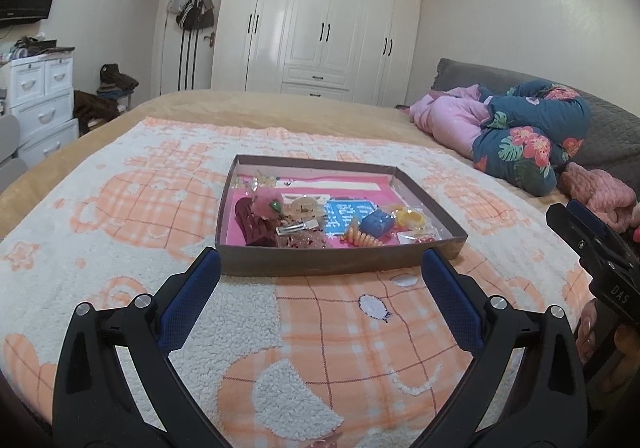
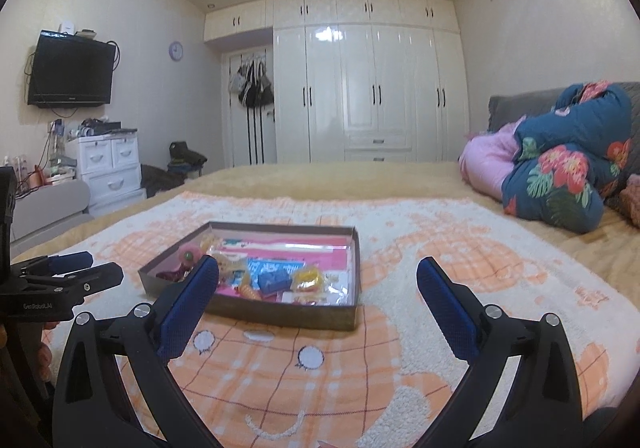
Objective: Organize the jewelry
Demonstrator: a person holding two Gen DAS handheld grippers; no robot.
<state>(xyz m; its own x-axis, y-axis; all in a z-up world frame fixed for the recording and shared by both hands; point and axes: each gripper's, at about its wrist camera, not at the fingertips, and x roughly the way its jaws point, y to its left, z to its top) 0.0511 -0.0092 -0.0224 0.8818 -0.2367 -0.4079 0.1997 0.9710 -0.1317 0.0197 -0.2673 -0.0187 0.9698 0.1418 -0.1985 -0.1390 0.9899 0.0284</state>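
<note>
The box of jewelry sits on the bed's blanket, straight ahead of both claws. The left claw is nearer, almost at its front wall. The right claw is also wide and empty.

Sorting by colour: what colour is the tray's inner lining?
Pink lining, clearest in the left wrist view.

Both wrist views low over bed, facing wardrobe, sharing nearby tray.
</note>
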